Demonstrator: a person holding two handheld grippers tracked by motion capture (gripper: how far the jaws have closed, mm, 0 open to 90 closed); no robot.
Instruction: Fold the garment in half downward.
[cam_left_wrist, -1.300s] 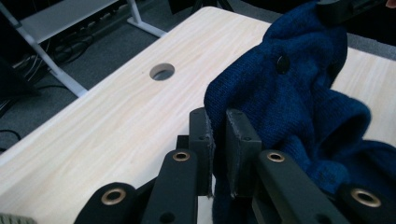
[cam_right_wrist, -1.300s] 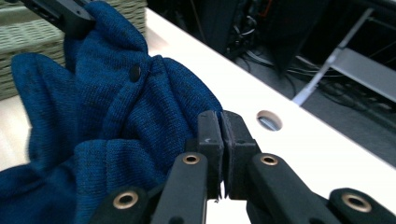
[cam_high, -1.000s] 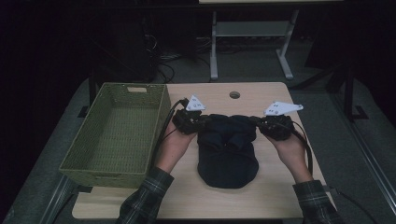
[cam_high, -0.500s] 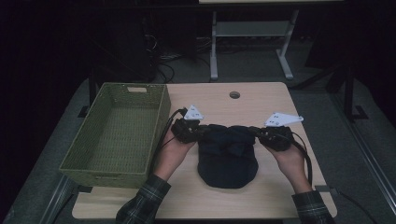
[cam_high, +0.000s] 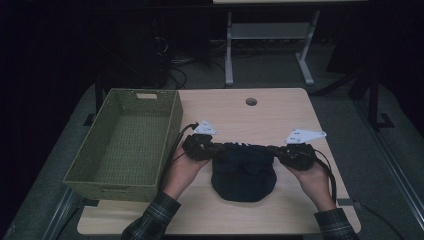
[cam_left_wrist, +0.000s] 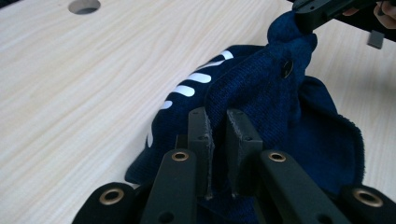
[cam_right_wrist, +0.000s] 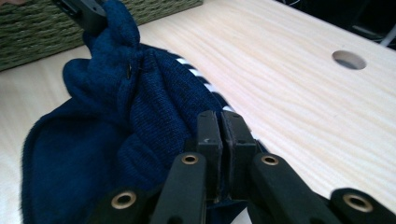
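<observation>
Navy knitted garment (cam_high: 243, 170) lies on the tabletop (cam_high: 280, 112), stretched between your two tongs. Your left tongs (cam_left_wrist: 218, 128) are closed on one corner of its far edge, and your right tongs (cam_right_wrist: 219, 130) are closed on the other corner. So I judge the grasp is done and a fold is only begun. What is left: finish the folding, then probably carry it to the green woven basket (cam_high: 127, 142), beyond your left tongs.

Plaid sleeves (cam_high: 150, 220); black jaws, brass rivets (cam_right_wrist: 189, 159).
</observation>
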